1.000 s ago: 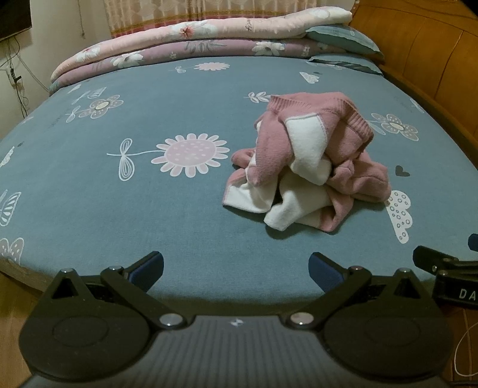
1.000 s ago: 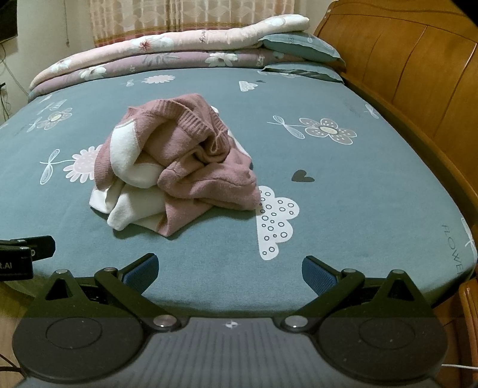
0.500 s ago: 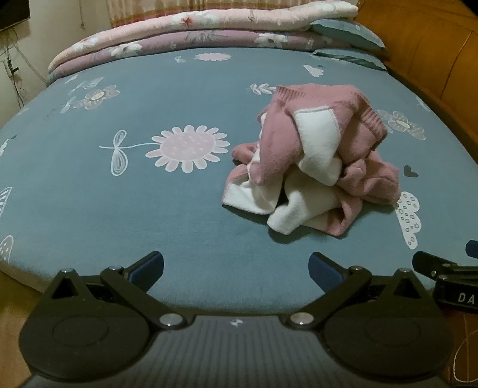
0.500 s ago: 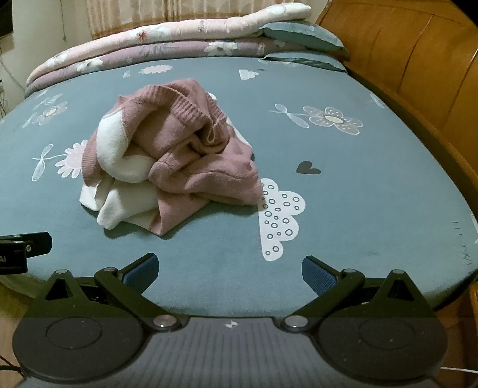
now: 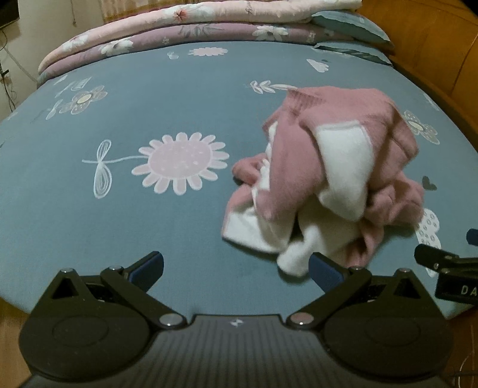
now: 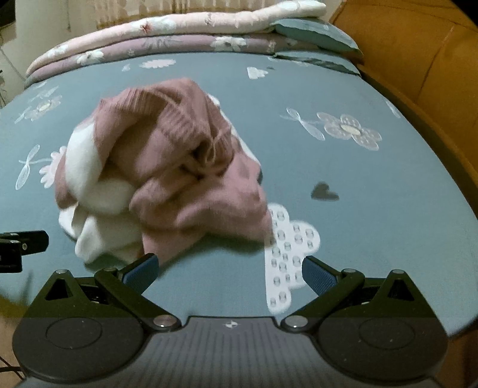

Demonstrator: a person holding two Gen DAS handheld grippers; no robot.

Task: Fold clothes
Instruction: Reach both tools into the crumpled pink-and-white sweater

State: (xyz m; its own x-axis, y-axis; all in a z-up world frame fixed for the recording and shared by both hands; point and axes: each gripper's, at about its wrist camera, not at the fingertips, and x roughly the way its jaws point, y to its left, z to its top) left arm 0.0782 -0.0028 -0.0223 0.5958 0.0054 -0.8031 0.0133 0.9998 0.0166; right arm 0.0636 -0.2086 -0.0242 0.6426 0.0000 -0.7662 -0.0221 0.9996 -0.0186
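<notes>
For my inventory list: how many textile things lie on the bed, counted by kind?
Crumpled pink-and-white garment: 1
Folded quilts stacked at the far end: 2
Blue-grey pillows: 2
Total: 5

The left gripper (image 5: 236,270) had a black body with fine ridges across its middle part and a small white mark at the front edge of that part. On each side of this ridged part there was a round black disc with a shallow circle pressed in it. Next to each disc stood a triangular black bracket, and two black link arms with silver screws at the joints led to the fingers. The fingertips (image 5: 148,266) were covered with dark blue pads.

The right gripper (image 6: 229,270) had the same black ridged part, discs, silver screws and blue pads (image 6: 319,274). From the left camera, its black side piece showed the white letters "DA".
</notes>
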